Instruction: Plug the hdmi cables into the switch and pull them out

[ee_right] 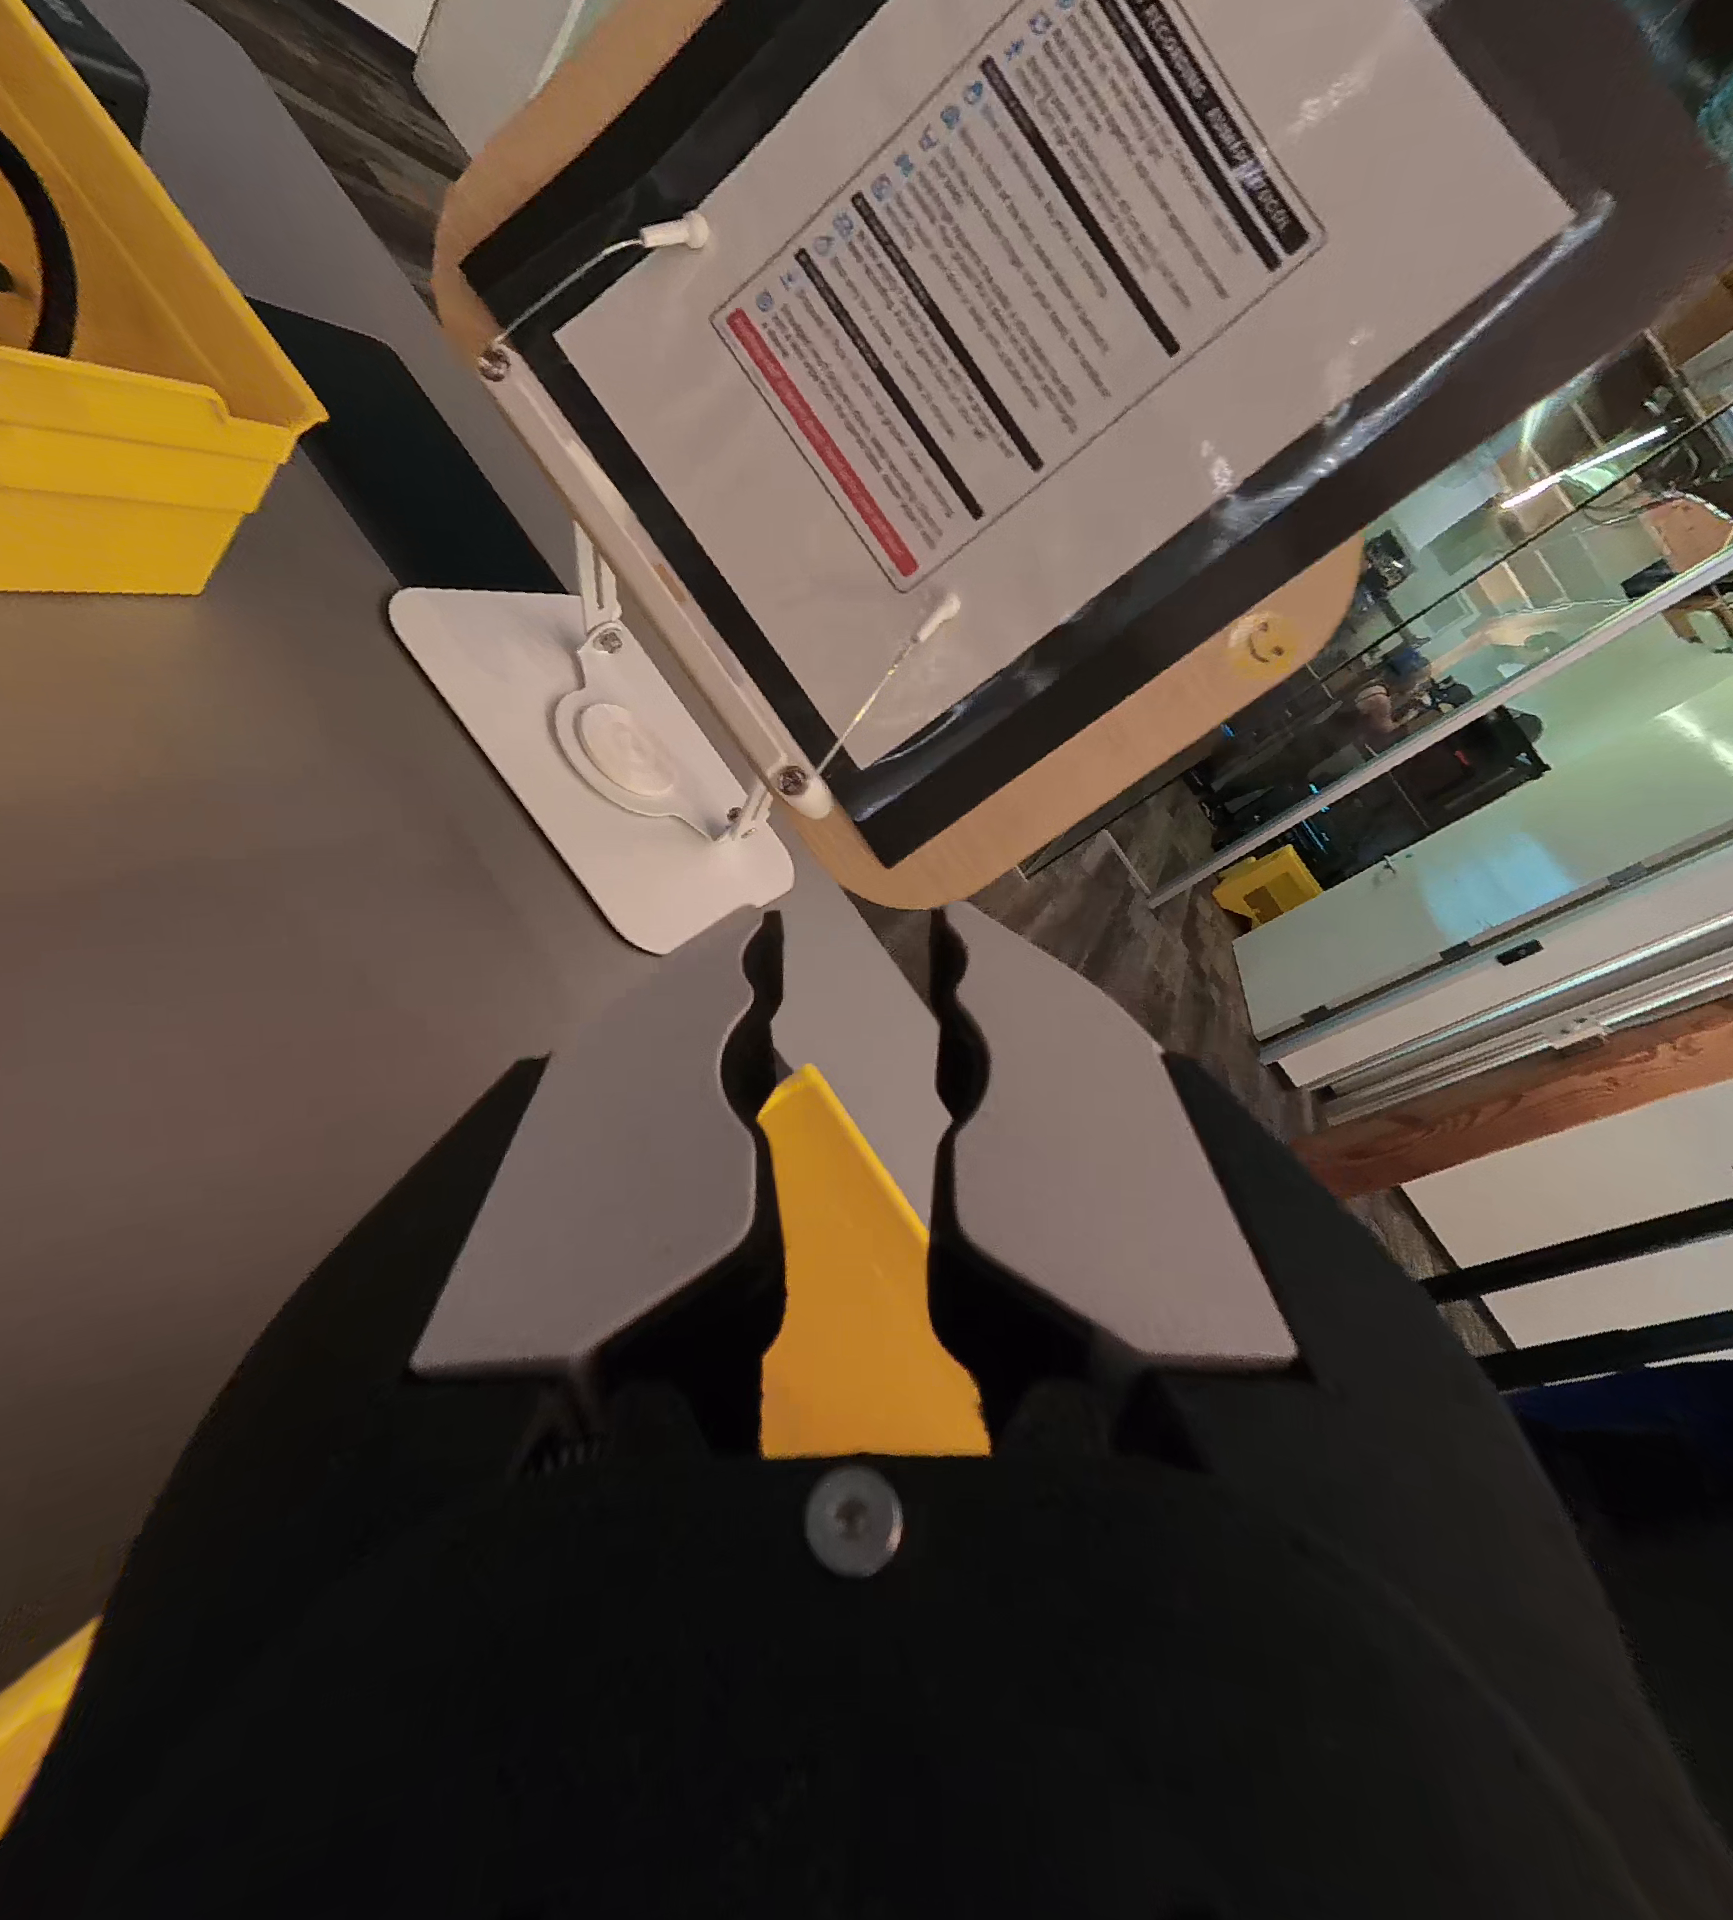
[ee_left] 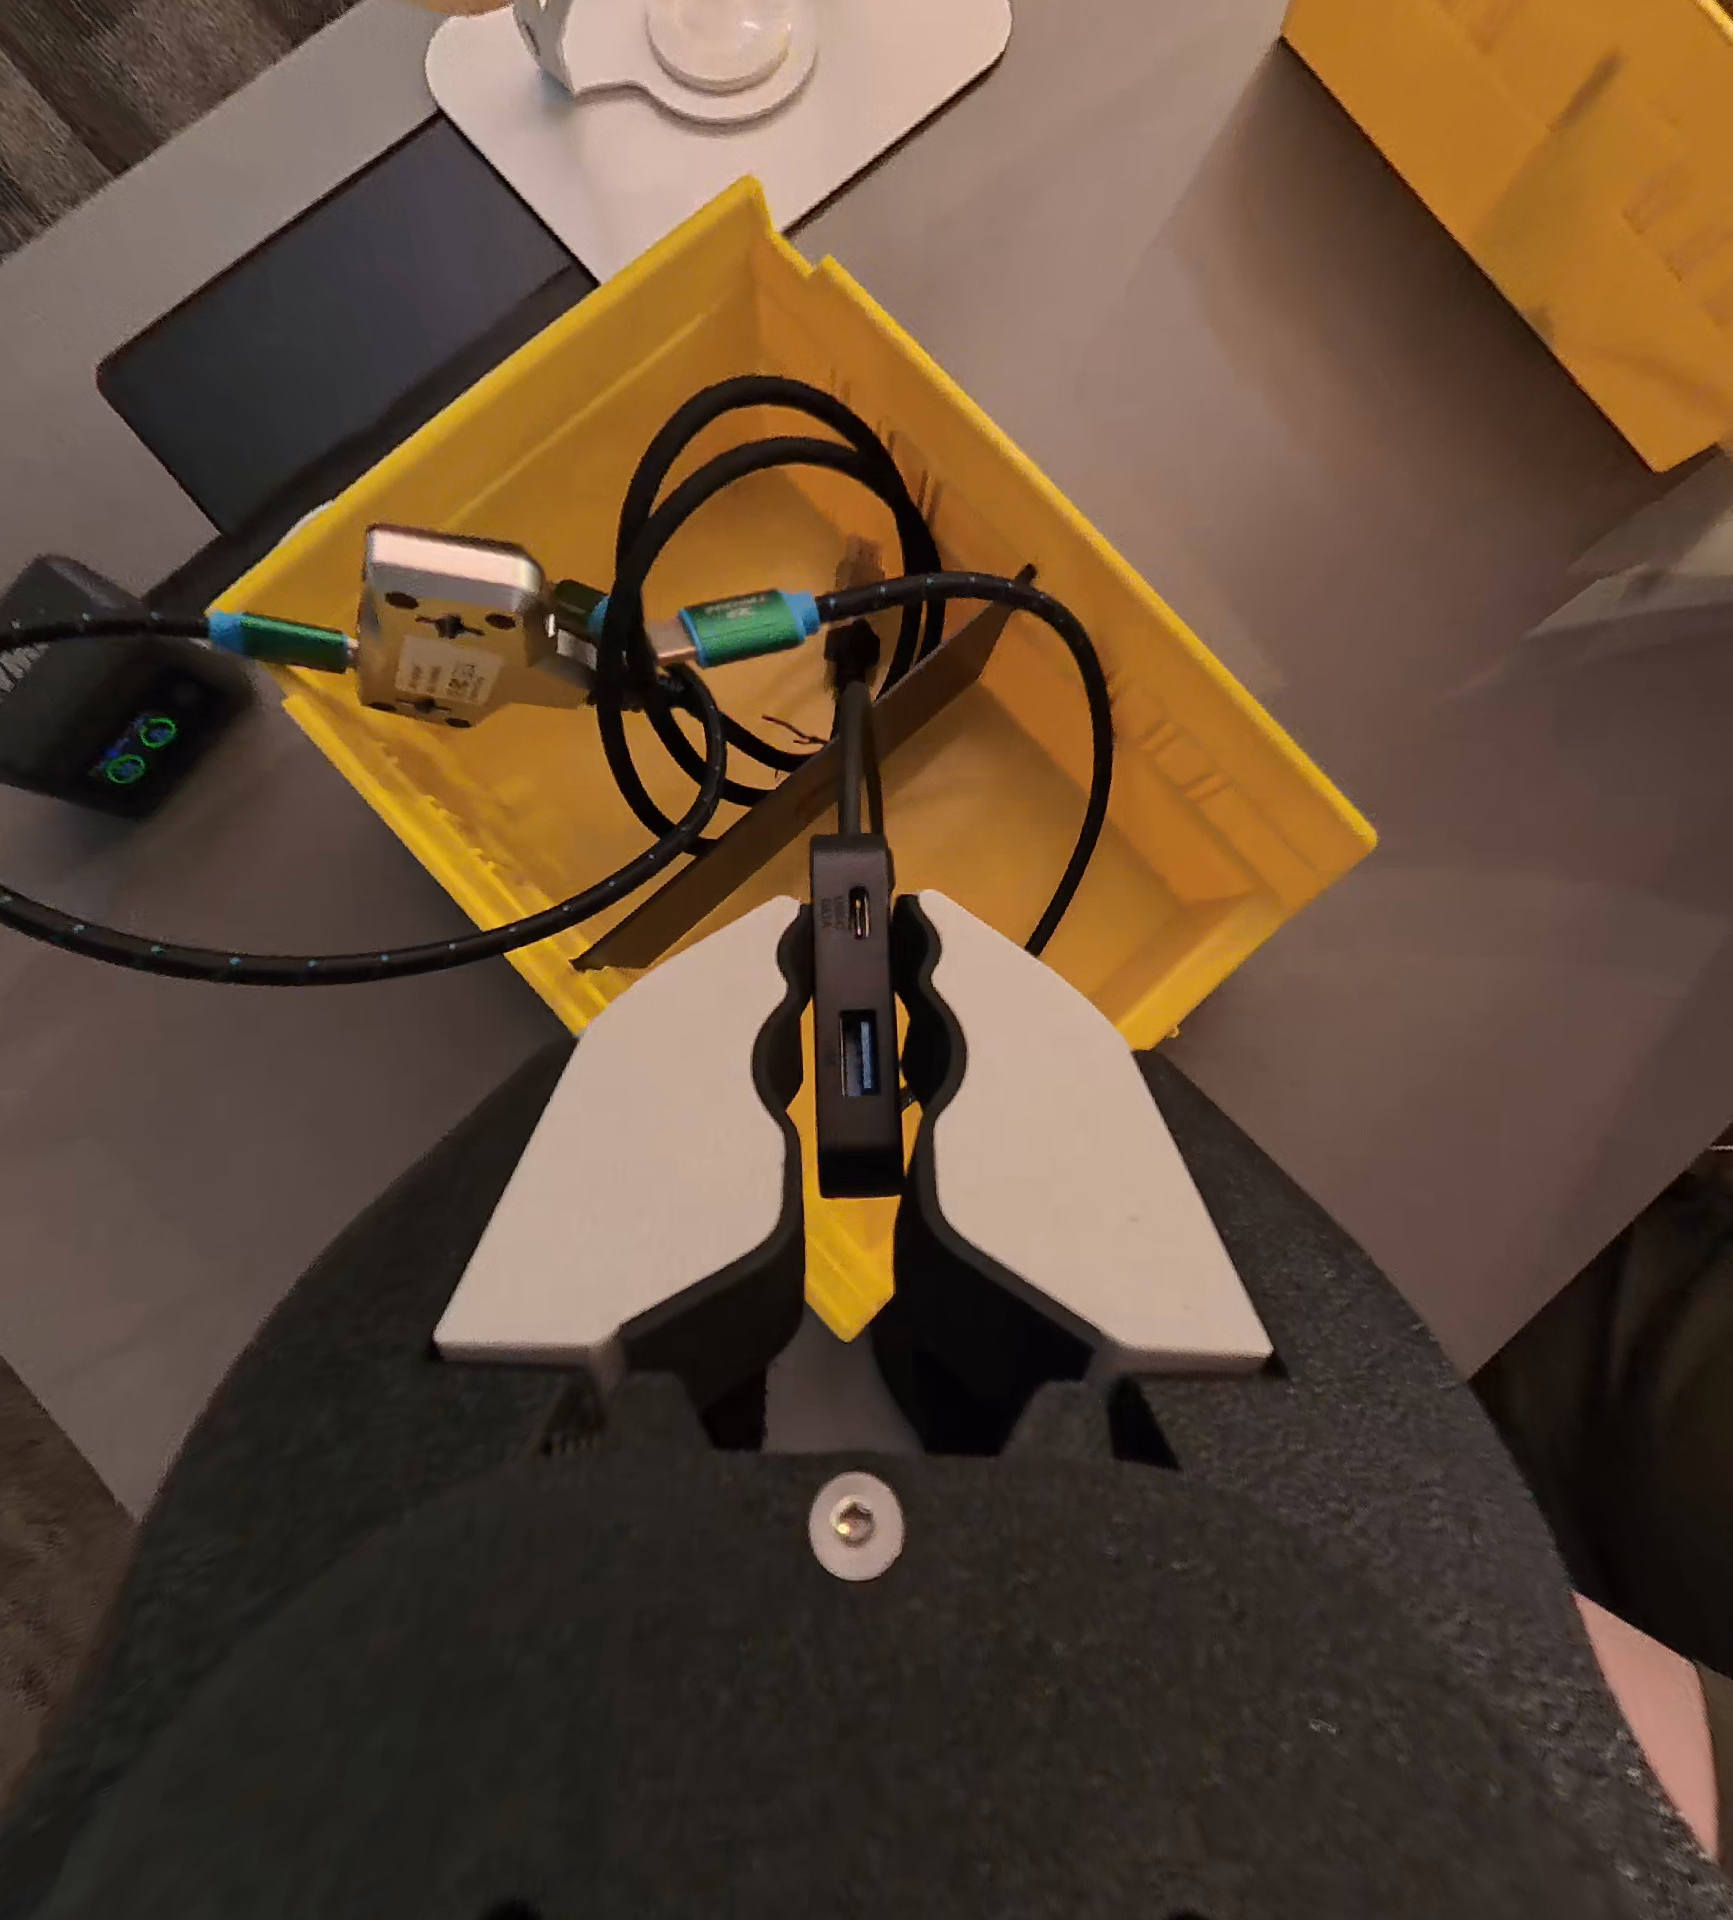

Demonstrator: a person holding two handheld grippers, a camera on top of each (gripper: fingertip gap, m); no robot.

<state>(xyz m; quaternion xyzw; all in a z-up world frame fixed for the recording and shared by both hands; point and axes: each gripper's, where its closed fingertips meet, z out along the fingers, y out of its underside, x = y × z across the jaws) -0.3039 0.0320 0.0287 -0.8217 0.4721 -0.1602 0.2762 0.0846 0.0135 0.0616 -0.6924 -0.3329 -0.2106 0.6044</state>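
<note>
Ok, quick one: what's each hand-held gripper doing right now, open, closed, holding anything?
Left hand-held gripper: closed on a black adapter.
Right hand-held gripper: open, holding nothing.

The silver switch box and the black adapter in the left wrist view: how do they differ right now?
The silver switch box has green-shelled HDMI plugs in both ends; the black adapter shows empty ports. The switch box lies at the yellow bin's left edge, free of both grippers, while the adapter is clamped in the left gripper. The switch box is broad and squarish; the adapter is slim and long. Both sit over the bin.
</note>
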